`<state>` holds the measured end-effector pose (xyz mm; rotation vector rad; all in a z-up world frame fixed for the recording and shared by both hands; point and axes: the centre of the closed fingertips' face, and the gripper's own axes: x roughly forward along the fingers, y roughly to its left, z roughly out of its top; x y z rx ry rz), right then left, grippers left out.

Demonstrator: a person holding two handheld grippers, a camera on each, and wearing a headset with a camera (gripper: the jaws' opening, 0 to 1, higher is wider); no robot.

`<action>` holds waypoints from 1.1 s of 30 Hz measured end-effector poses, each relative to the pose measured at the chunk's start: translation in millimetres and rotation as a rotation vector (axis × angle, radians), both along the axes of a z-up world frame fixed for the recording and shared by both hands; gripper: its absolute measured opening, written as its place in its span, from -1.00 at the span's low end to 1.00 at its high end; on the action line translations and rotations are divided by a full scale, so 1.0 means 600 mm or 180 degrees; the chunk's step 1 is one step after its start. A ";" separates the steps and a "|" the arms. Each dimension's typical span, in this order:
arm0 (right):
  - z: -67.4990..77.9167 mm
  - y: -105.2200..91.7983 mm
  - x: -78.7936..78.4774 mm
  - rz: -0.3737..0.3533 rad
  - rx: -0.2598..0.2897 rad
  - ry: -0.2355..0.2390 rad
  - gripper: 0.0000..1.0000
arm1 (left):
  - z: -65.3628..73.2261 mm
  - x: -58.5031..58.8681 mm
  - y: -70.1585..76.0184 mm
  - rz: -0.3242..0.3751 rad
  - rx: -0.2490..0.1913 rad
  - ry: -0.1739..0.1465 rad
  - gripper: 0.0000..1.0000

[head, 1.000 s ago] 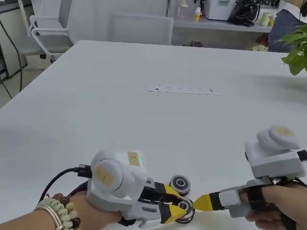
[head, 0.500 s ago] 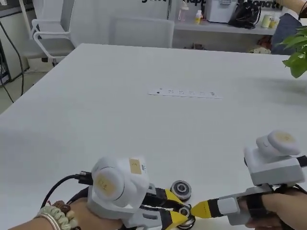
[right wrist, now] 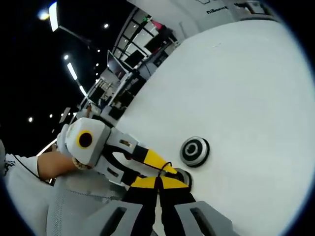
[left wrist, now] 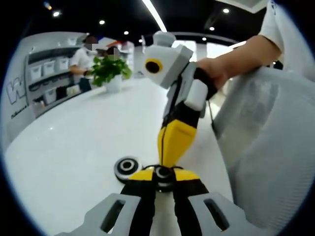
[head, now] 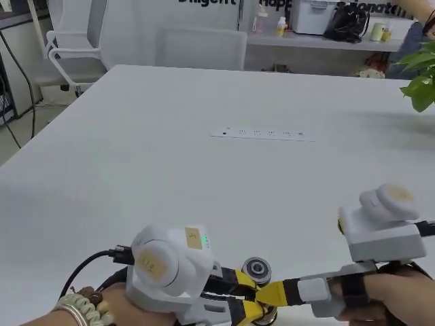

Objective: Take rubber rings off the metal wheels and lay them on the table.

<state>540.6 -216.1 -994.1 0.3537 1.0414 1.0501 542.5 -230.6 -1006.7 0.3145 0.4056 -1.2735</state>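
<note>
A wheel (right wrist: 183,177) is clamped in the left gripper's (left wrist: 162,174) jaws. The right gripper's (right wrist: 158,180) jaws are pinched together on its rim. A second wheel (head: 256,267) lies just beside on the desk (head: 204,176).

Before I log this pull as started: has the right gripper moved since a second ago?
Yes. The right gripper moved left, closing on the loose wheel.

Left gripper (left wrist: 162,177) meets right gripper (right wrist: 160,181) at near wheel (right wrist: 183,177); far wheel (head: 256,268) behind
</note>
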 end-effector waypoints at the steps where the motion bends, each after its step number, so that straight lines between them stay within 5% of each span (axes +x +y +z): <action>1: -0.001 0.001 0.002 -0.0009 0.0001 -0.0015 -1.00 | 0.000 0.000 0.000 0.0001 -0.0001 0.0001 -0.73; 10: -0.008 0.000 0.002 0.0050 -0.0154 -0.0120 -1.00 | 0.001 0.001 -0.002 0.0069 0.0019 0.0074 -0.72; 15: -0.009 -0.005 0.004 0.0054 -0.0220 -0.0165 -1.00 | 0.002 0.000 -0.002 0.0034 0.0204 0.0068 -0.72; 24: 0.018 -0.013 0.019 -0.0028 -0.0162 -0.0314 -1.00 | 0.047 -0.001 0.015 -0.0114 0.0217 -0.0030 -0.64; 27: 0.031 -0.013 0.024 -0.0078 -0.0117 -0.0360 -1.00 | 0.059 -0.003 0.023 -0.0096 0.0200 0.0136 -0.48; 30: 0.046 -0.015 0.028 -0.0143 -0.0072 -0.0424 -1.00 | 0.061 -0.011 0.037 -0.0243 0.0349 0.0005 -0.44; 33: 0.059 -0.015 0.029 -0.0184 -0.0019 -0.0474 -1.00 | 0.070 -0.016 0.060 -0.0205 0.0406 -0.0010 -0.34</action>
